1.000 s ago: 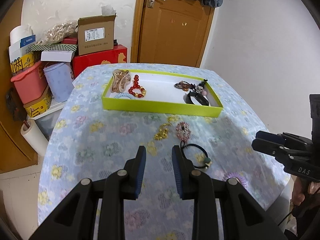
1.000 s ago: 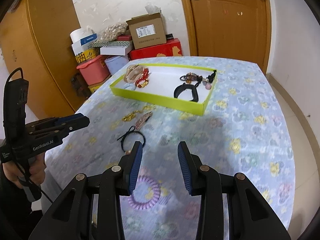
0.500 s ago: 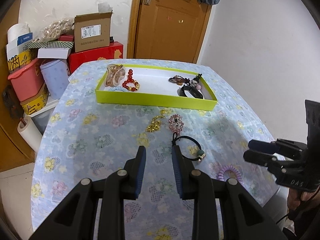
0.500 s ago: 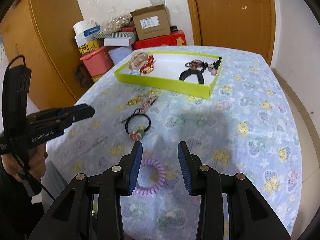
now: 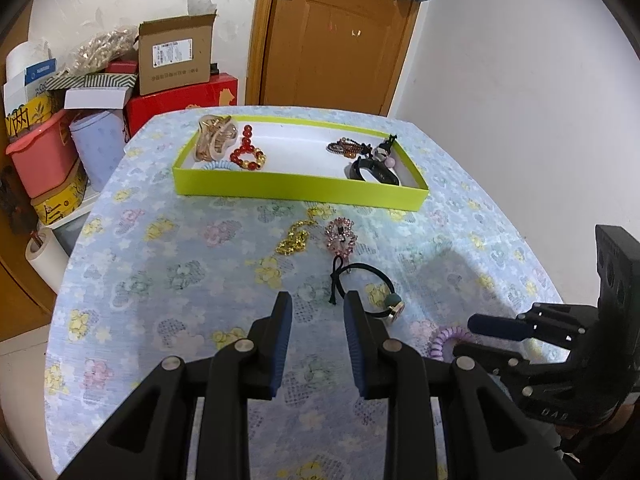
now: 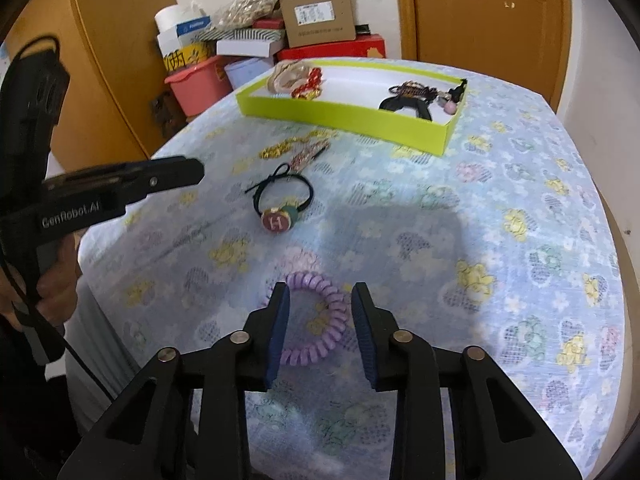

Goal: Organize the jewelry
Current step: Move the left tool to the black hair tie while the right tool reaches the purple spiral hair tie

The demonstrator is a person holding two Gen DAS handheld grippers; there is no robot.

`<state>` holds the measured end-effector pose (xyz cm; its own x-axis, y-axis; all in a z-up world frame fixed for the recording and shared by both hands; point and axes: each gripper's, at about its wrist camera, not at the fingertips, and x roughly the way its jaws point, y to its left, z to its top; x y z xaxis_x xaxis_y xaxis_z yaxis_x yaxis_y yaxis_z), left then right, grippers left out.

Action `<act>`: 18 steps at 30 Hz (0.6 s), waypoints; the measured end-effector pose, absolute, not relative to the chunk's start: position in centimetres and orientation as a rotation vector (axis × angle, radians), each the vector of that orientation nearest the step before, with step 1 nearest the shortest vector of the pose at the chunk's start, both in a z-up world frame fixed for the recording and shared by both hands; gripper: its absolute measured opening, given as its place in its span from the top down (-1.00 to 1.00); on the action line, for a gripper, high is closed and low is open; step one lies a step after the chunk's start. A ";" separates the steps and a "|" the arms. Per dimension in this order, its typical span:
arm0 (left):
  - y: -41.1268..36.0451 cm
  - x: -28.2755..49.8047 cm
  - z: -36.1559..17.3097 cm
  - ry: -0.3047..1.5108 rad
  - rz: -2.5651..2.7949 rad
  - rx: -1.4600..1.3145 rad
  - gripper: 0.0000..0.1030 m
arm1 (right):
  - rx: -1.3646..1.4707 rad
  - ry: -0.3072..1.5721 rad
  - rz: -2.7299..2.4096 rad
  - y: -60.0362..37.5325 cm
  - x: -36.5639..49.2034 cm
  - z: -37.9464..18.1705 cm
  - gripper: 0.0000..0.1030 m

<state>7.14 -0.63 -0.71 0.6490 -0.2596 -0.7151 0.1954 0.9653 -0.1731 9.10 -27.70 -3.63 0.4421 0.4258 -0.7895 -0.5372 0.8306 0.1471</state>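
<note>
One target: purple coil tie [image 6: 316, 320], flat ring, no long axis
Right gripper [image 6: 318, 300]: directly over it, jaws just narrowing, straddling, no grip
Left gripper [image 5: 316, 304]: farther, part-open, empty

white walls [image 5: 500, 80], wooden door [image 5: 332, 40], stacked boxes [image 5: 172, 60]

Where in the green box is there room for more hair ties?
The green box is bare in its middle, between the red bead bracelet on one side and the black hairband on the other. Both ends are crowded. On the cloth, clutter sits before the box: gold chain, pink clip.
</note>
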 end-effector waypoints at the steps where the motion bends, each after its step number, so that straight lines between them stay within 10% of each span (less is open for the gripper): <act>1: -0.7 7.3 -0.9 0.830 -0.259 -0.081 0.46 | -0.142 0.940 0.599 -27.6 9.1 -3.8 0.44; 7: -1.6 8.5 -1.8 0.856 -0.268 -0.072 0.46 | -0.227 0.910 0.573 -27.1 8.8 -4.0 0.80; 18: -3.5 10.5 -3.7 0.915 -0.303 -0.048 0.46 | -0.186 0.906 0.527 -28.5 10.2 -4.0 0.82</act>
<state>10.54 -3.47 -3.72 0.5706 -0.2788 -0.7725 0.2378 0.9564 -0.1695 10.21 -28.54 -3.95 0.5002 0.3565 -0.7891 -0.5098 0.8579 0.0644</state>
